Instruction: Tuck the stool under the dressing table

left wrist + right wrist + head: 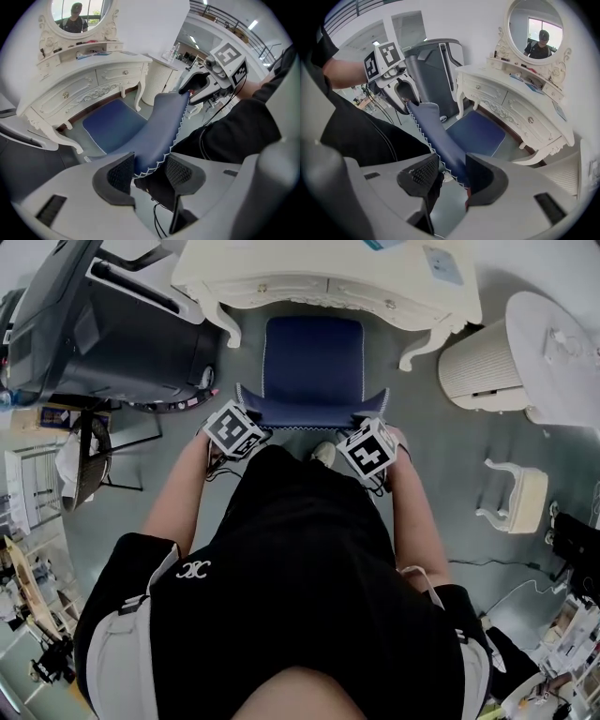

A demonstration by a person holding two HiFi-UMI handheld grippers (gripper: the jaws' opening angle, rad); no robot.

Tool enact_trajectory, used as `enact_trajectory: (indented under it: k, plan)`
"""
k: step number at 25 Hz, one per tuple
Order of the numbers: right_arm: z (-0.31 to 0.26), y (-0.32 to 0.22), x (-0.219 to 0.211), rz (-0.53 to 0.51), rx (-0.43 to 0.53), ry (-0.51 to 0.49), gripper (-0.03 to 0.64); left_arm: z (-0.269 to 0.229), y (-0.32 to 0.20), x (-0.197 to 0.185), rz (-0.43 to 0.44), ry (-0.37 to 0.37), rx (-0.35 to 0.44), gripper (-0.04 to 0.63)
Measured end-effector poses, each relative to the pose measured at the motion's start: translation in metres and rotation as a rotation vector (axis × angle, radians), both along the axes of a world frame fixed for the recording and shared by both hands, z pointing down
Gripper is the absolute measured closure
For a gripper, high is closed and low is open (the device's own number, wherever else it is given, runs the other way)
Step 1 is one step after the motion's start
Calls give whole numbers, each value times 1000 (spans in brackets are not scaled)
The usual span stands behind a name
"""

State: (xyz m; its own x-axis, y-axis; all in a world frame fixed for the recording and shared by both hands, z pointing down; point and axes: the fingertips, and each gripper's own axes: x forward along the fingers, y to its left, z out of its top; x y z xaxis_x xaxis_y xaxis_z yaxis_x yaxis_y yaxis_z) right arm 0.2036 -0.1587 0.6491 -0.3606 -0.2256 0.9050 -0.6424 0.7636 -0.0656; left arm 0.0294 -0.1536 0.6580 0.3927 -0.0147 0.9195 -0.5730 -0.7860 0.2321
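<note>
Blue padded stool with white zigzag edging [312,357] sits on the grey floor [431,451] with the front of its seat already beneath the white carved dressing table [281,268], between the curved legs. Its low backrest [312,415] is out on your side. You have one gripper at each end of that backrest so a push goes in square and the stool does not swivel into a leg. Your left gripper [149,171] has its jaws pinching the backrest, whose rim fills the gap between the pads. Your right gripper [452,176] straddles the other end more loosely. Its jaws are spread, with the rim leaning on one pad and a sliver free at the other, so I judge it steers rather than clamps.
</note>
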Motion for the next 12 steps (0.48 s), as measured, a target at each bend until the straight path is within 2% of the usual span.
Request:
enact_trajectory:
  k: [3,9,12]
  plan:
    - [1,2,0,-6,0,-9,433,2,4,1,-28,-17,-16,400]
    - [0,-6,27,8,7,22,430,3,5,27,-15,-28,-58,400]
    - [1,-10,34,49,22,-2,428,0,-9,32,-28,-62,-13,402]
